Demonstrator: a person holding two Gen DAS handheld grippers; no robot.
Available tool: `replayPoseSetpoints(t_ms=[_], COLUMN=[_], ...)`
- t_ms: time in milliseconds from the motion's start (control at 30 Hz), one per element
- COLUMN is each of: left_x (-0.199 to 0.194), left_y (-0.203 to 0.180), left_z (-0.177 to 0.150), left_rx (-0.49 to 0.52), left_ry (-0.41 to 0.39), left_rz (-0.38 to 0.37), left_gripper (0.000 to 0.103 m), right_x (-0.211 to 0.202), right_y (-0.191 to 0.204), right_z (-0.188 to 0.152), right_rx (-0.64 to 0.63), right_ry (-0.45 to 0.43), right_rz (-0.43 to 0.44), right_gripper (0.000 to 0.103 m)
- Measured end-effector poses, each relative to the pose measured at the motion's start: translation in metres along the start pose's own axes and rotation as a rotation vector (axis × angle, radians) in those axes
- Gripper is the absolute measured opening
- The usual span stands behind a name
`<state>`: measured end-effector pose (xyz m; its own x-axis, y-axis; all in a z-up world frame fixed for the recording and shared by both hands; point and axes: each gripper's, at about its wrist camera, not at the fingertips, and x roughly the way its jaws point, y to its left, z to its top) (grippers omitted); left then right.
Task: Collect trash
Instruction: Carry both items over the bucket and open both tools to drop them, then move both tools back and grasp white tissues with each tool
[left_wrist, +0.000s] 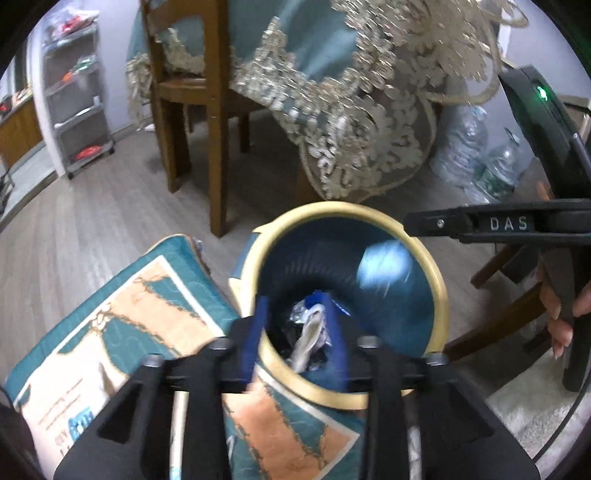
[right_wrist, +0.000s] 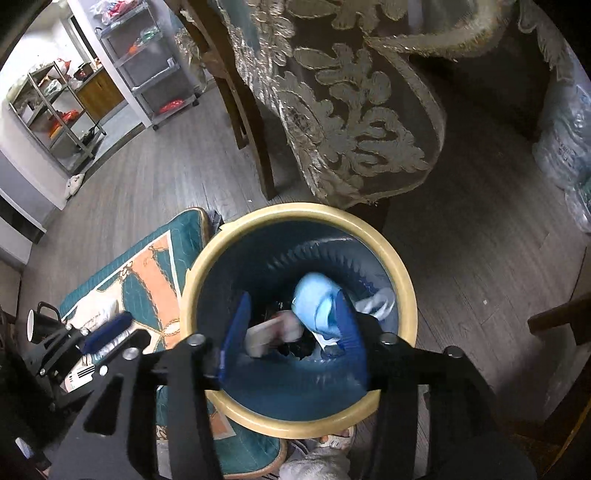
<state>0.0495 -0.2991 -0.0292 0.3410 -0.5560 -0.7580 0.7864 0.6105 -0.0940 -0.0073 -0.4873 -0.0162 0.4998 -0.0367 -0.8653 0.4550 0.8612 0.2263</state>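
A round trash bin with a yellow rim (left_wrist: 436, 280) (right_wrist: 404, 280) and a dark blue liner stands on the floor. My left gripper (left_wrist: 297, 328) hovers over its near rim, jaws apart, with a crumpled silvery wrapper (left_wrist: 310, 332) between the blue fingers (left_wrist: 255, 332); it looks loose. My right gripper (right_wrist: 291, 321) is above the bin mouth, jaws wide apart. A light blue piece of trash (right_wrist: 314, 302) is blurred at the right finger (right_wrist: 347, 325), falling into the bin; it also shows in the left wrist view (left_wrist: 384, 262). Other trash (right_wrist: 273, 332) lies at the bottom.
A teal and orange cushion (left_wrist: 122, 325) (right_wrist: 147, 280) lies left of the bin. A draped tablecloth (left_wrist: 351, 122) (right_wrist: 351, 110), a wooden chair (left_wrist: 210, 110) and water bottles (left_wrist: 476, 147) stand behind. A shelf cart (left_wrist: 77, 99) is far left. A black mug (right_wrist: 40, 325) sits at left.
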Motion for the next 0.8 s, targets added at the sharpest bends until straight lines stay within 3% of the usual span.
replayPoseSetpoints(t_ms=[67,233,500,800], left_x=[-0.009,-0.034,-0.072,-0.117], left_y=[0.005,0.021,0.059,0.103], left_z=[-0.001,-0.004,-0.019,-0.045], left_rx=[-0.009,-0.03,-0.099,-0.187], left_ry=[-0.014,-0.046,-0.059,-0.064], left_rz=[0.01,0.045,0.148,0.248], left_gripper=[0.053,0.067,0.085,0.088], right_x=[0.0,-0.006,-0.011,-0.021], right_y=[0.002,0.009,0.039,0.106], right_z=[0.001,0.004,0.004,-0.004], right_rx=[-0.004,0.005,-0.025,-0.137], right_ry=[-0.005,-0.035,-0.056,-0.078], right_rz=[-0.001,-0.014,0.001,0.055], right_gripper=[0.068,0.086,0.094,0.096])
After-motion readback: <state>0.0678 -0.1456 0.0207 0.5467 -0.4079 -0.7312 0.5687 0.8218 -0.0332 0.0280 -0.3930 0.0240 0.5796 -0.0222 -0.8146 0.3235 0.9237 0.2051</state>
